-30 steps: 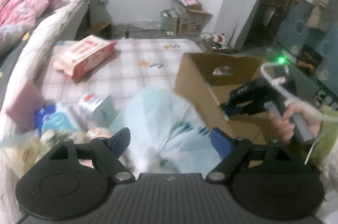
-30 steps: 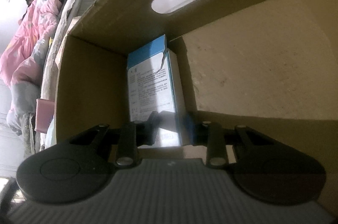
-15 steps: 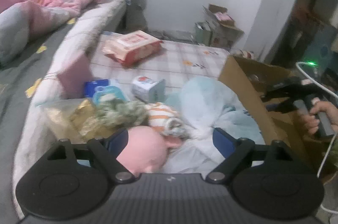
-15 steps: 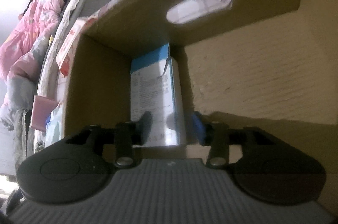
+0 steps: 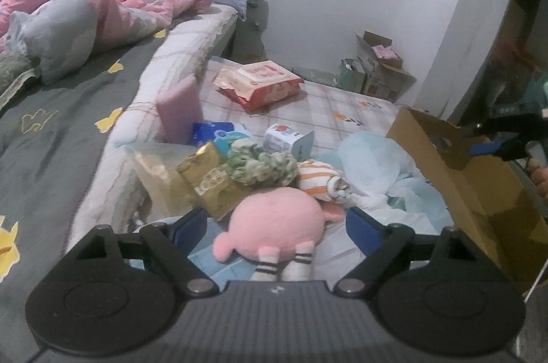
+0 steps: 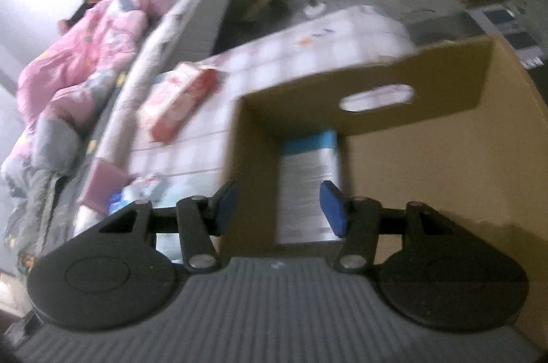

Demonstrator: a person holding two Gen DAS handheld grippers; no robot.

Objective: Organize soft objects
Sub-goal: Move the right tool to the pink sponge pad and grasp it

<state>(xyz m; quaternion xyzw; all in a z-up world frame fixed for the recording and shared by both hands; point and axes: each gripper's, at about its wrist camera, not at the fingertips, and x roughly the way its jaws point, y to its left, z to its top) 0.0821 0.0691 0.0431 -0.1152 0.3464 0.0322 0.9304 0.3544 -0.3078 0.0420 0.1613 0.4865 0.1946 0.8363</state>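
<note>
Left gripper [image 5: 275,224]: jaws spread wide and empty, hovering low over the pile. The pink plush [image 5: 274,231] lies between the two blue pads, at 12 o'clock from the camera, with no contact visible on either side.

Right gripper [image 6: 279,205]: jaws spread, nothing between them. In the left wrist view it shows at 3 o'clock, above the box rim.

What has changed, right side: a second ago these jaws were pinched on the blue-and-white packet [image 6: 308,184] deep inside the cardboard box [image 6: 445,164]. They have since let go and lifted out; the packet stands against the box's far wall, under the handle cut-out.

What has changed, left side: a second ago this camera faced the pale blue plastic bag [image 5: 383,171] and the box. It has swung round to the heap of toys and dropped toward the plush.

Where the soft things are: on the checked mattress [image 5: 342,109] beside the box, at 11 to 1 o'clock in the left wrist view. Behind the plush lie a striped orange sock bundle [image 5: 316,179], a green fuzzy bundle [image 5: 262,166] and a gold foil packet [image 5: 210,181]. A wet-wipes pack [image 5: 262,82] lies well apart at 12 o'clock.

Meaning for the task: one item appears packed, the right side is free, and the plush looks like the next pick.

Risk: the plush touches the sock bundle, so closing could drag that along.
</note>
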